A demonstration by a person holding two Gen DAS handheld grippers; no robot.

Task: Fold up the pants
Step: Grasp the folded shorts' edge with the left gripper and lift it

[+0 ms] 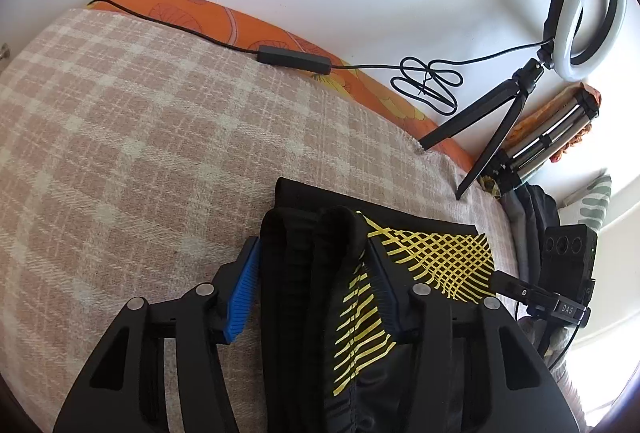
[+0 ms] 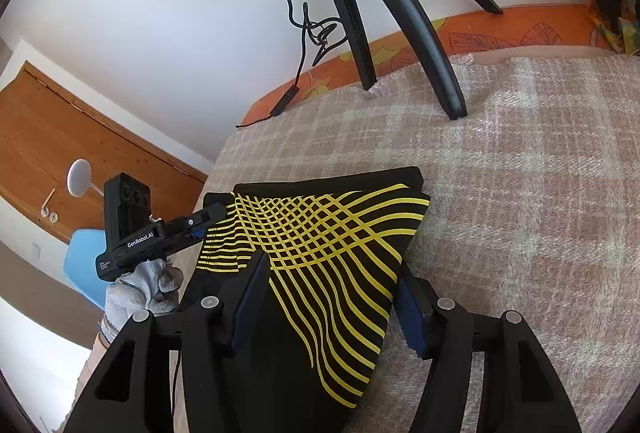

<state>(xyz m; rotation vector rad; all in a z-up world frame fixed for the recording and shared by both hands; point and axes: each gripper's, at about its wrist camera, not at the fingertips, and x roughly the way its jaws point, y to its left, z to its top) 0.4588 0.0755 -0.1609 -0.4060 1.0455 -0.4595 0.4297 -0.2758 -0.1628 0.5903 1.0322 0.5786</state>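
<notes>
Black pants with a yellow lattice print (image 1: 436, 257) lie folded on the checked blanket (image 1: 140, 137). My left gripper (image 1: 310, 273) stands wide open, its blue pads either side of the bunched waistband end (image 1: 312, 257). My right gripper (image 2: 332, 297) is wide open too, its pads straddling the printed fold (image 2: 320, 233). The pants lie between the pads of each gripper without being pinched. The right gripper shows at the right edge of the left wrist view (image 1: 520, 289), and the left gripper shows at the left of the right wrist view (image 2: 200, 221), held by a gloved hand.
A ring light (image 1: 584, 29) on a black tripod (image 2: 400, 5) stands on the blanket's far edge, with its cable and inline controller (image 1: 294, 60) along the orange mattress border (image 1: 224, 21). A folded tripod (image 1: 548, 141) and bags lie at the right. A wooden door (image 2: 60, 161) is at left.
</notes>
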